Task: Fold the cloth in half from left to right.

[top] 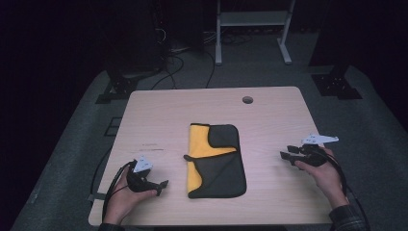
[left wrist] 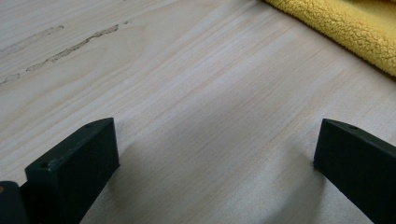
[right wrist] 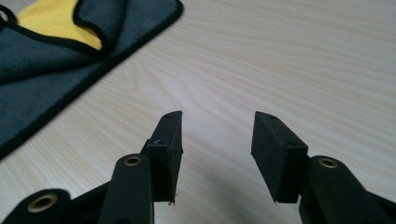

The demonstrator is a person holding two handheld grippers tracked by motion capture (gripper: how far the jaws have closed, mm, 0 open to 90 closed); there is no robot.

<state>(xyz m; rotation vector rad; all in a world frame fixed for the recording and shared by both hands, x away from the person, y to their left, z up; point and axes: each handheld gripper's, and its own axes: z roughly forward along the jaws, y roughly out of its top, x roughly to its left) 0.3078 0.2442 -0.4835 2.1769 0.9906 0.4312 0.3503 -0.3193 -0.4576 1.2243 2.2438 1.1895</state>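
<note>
Folded grey-and-yellow microfibre cloth with black edging (top: 215, 160) lying flat at mid-table on the pale wooden rectangular tabletop (top: 269, 110). Left gripper (top: 162, 186): jaws spread wide, nothing between them, bare wood ahead; the cloth's fleecy yellow edge (left wrist: 345, 28) lies beyond the jaw on the right of the left gripper view. Right gripper (top: 286, 153): jaws partly apart, holding nothing; the cloth's bound corner (right wrist: 173, 9) sits ahead, off the jaw on the left of its view, bare wood elsewhere.

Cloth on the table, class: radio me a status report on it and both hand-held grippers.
Left hand-held gripper open, empty. Right hand-held gripper open, empty. Cloth folded, grey over yellow, flat mid-table, between both, untouched. Nothing in the way.
</note>
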